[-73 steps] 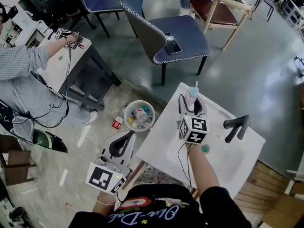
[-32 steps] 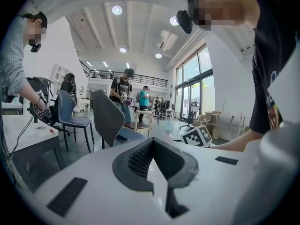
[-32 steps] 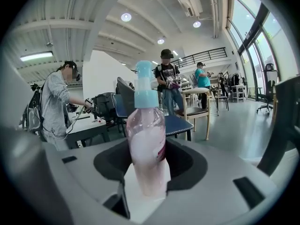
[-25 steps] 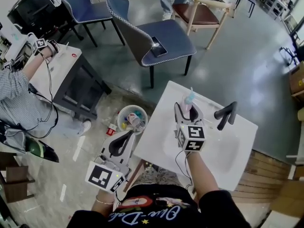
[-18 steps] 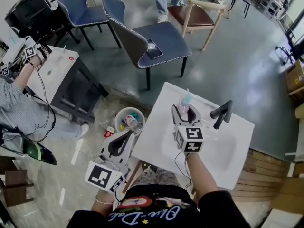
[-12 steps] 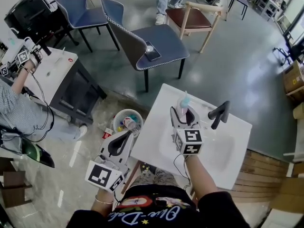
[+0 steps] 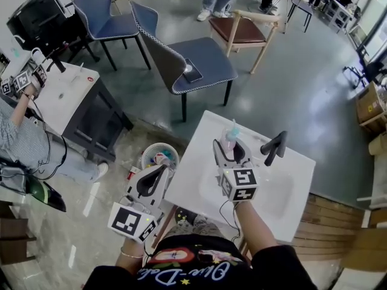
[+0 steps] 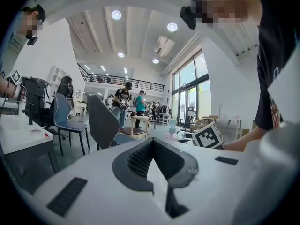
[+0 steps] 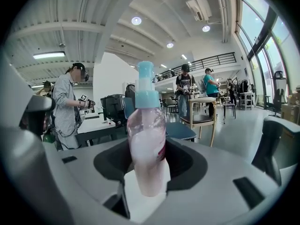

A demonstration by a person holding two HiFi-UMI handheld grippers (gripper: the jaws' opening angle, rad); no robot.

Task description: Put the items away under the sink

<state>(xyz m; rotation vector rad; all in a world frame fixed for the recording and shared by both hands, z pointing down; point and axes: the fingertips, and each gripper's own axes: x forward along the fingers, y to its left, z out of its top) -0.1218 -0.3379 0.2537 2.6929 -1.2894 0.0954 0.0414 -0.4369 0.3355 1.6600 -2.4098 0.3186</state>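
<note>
**Pump bottle in my right tool, left tool idle**

My right gripper (image 7: 231, 147) is clenched on the pink pump bottle (image 9: 146, 144); the right gripper view shows the jaws pressing its lower body from both sides, and the bottle stands upright with its pale blue pump head on top. In the head view this bottle sits at the middle of the frame, over the left part of the white sink (image 7: 290, 213). My left gripper (image 7: 158, 173) hangs at the lower left, off the sink's left edge and over the floor; its jaws are drawn together with nothing between them.

Just right of the bottle, the black faucet (image 7: 273, 147) rises from the sink top. Left of the sink, above my left gripper in the frame, a round bin (image 7: 147, 156) on the floor holds a jumble of small coloured things; I cannot tell what they are.

Further up the frame stands a blue chair (image 7: 205, 62) with a dark phone (image 7: 192, 72) on its seat; beyond it is a wooden chair (image 7: 242, 29) with a brown seat. At the upper left, a white table (image 7: 60, 95) has another person (image 7: 24, 144) beside it.
</note>
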